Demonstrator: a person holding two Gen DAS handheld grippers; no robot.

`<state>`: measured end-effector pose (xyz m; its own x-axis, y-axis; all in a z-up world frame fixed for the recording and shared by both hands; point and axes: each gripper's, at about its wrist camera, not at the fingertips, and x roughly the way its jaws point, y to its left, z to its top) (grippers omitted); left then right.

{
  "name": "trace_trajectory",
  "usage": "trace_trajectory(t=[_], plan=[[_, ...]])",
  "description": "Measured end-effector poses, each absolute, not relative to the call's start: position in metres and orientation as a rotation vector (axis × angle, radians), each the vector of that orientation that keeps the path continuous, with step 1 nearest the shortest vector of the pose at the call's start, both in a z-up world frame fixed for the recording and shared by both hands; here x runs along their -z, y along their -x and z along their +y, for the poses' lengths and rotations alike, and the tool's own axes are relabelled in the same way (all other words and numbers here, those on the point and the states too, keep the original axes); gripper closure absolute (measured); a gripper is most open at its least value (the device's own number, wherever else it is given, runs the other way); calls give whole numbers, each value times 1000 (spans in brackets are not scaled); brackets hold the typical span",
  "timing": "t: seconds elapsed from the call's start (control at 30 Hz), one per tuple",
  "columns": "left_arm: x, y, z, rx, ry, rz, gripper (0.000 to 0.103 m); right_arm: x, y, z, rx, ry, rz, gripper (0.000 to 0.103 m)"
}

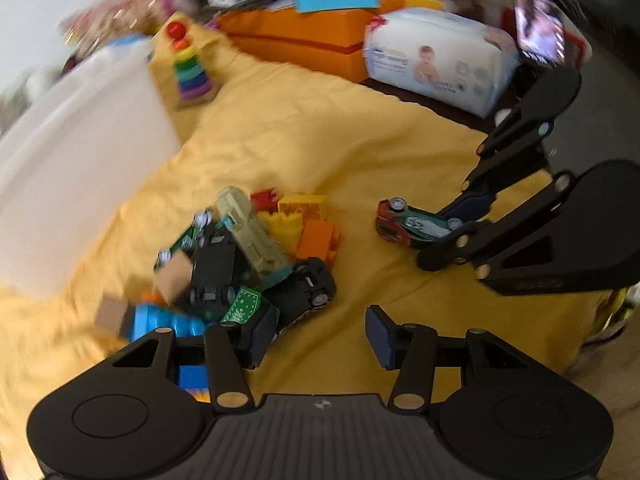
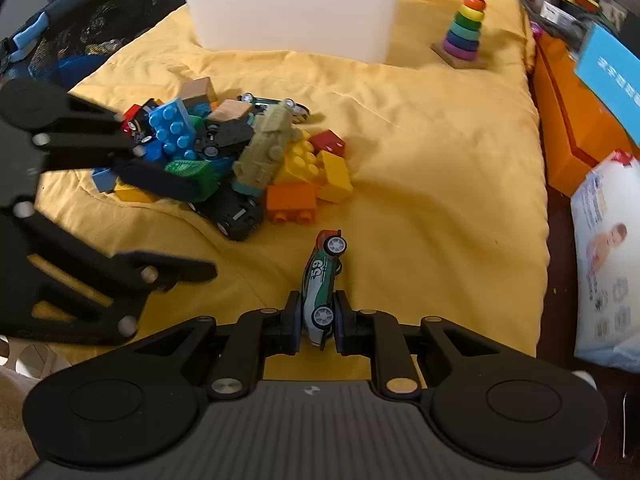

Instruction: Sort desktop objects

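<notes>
A heap of toy cars and building blocks (image 2: 240, 152) is crowding the left-centre of the yellow cloth (image 2: 440, 160). The left gripper (image 2: 176, 216) is reaching in over the heap's near-left side, blocking entry from there. A white bin (image 2: 292, 12) is standing across the far edge, and a ring-stacking toy (image 2: 466, 24) is rising at the far right corner. An orange box (image 2: 560, 120) and a pack of wipes (image 2: 604, 256) are lining the right edge. Bare cloth is lying open between heap and right edge, and between heap and bin.
</notes>
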<state>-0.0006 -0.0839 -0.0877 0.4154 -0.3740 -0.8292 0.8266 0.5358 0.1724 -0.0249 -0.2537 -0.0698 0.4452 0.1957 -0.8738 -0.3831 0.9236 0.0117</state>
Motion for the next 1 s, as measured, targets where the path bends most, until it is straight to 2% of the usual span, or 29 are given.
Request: trace_trajectory(t=[0.27,0.37,0.4,0.47,0.5,0.57,0.63,0.73,0.8,1.0], plan=[[91,-4,-90,807,-731,815,48,70,29,-257,-366,199,1045,85],[95,3,-87,814,-766,792,51,72,29,-259,-368,189,1046,85],[95,6,-87,818,-770,784,59,71,29,-260,-370,190,1046,85],[93,9,-86,837,-750,783,68,71,30,-260,-371,190,1044,85],[92,10,-86,836,-733,791,79,71,30,-260,-371,188,1044,85],[90,8,-84,850,-676,834,87,71,29,-260,-370,185,1046,85],[92,8,-83,826,-650,861,87,71,28,-259,-371,186,1046,85],[88,20,-87,813,-726,761,79,71,28,-260,-372,188,1045,84],[86,24,-90,855,-773,715,65,71,28,-259,-371,187,1046,84],[104,25,-108,904,-1048,620,62,72,30,-259,-366,180,1048,83]])
